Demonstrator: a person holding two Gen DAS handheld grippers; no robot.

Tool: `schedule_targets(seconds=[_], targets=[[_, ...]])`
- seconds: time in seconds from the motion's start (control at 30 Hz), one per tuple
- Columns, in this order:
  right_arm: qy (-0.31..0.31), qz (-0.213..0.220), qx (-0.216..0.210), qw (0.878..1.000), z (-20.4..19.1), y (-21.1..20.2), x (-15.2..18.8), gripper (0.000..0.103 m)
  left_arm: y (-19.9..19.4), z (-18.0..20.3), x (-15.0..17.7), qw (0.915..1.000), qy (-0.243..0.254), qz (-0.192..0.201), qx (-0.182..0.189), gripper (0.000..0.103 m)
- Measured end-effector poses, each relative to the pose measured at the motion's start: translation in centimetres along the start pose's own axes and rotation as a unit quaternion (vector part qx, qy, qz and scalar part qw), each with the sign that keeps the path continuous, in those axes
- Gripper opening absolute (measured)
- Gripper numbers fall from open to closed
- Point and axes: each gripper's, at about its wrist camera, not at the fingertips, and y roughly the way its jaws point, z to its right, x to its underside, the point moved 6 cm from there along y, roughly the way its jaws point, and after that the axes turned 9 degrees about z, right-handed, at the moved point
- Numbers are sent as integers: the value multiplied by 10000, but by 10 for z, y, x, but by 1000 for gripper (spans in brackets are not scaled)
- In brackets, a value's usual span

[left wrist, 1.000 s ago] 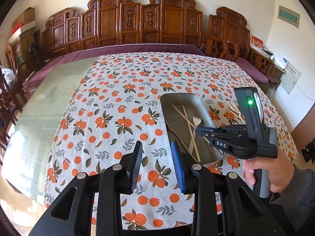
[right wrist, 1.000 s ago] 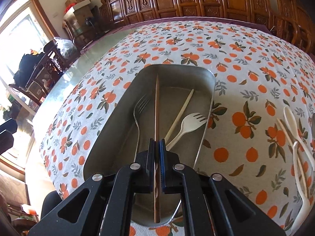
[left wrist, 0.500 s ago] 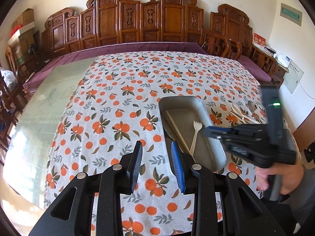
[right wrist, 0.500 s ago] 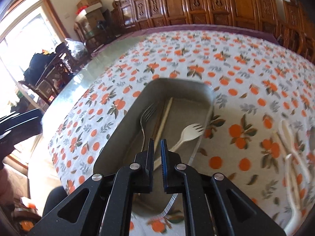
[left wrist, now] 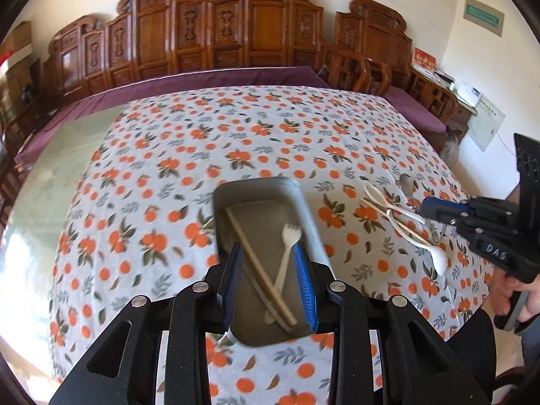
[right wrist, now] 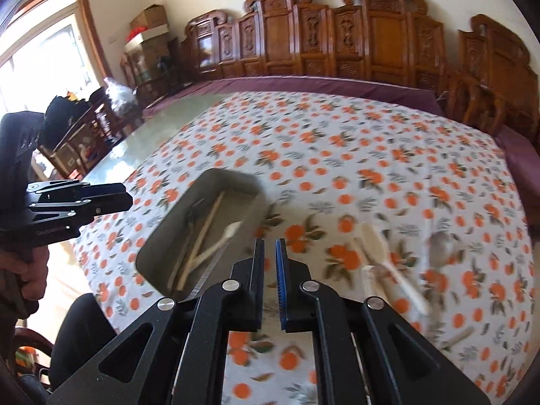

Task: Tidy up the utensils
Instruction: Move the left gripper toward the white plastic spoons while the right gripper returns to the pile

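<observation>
From the left wrist view, the left tool (left wrist: 271, 281) hangs over the near end of the metal tray (left wrist: 305, 209), its jaws part-way apart with nothing between them. Straight below and ahead of it in the tray lie a pair of chopsticks (left wrist: 260, 268) and a pale plastic fork (left wrist: 287, 253). Off to its right, on the cloth, wait the loose pieces: white spoons (left wrist: 405, 226) crossed over one another. The right tool (left wrist: 438, 211) reaches in just beside them, held by a hand (left wrist: 516, 292). The risk here, I judge, is the tangle: a pinch on one handle could drag or flip its neighbour, perhaps towards the bench edge nearby (that edge lies close behind the spoons).

From the right wrist view, the right tool (right wrist: 269, 280) has its jaws nearly closed and empty, a thin gap showing between them. The tray (right wrist: 165, 233) lies ahead to its left, and a white spoon (right wrist: 388, 260) ahead to its right with a darker spoon (right wrist: 442, 239) beyond it, blurred. So narrow a gap may simply push a flat handle along the cloth unless it widens first.

The bench (right wrist: 337, 141) wears an orange-fruit tablecloth, soft enough to bunch; bare glass shows at the far left. Carved wooden chairs (right wrist: 388, 44) line the wall, with a bright window to the left.
</observation>
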Motion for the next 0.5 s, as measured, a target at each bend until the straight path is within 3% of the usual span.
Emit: schedule_targets(seconds=[0.13, 0.33, 0.5], targets=[[78, 8, 287, 9996, 33, -16, 7, 9, 11, 20, -9, 9998, 106, -28, 151, 29], [232, -146, 837, 9961, 95, -41, 36, 9, 29, 66, -14, 9988, 249, -124, 402, 39], [491, -210, 1057, 9930, 132, -57, 61, 12, 52, 107, -6, 9973, 360, -315, 553, 44]])
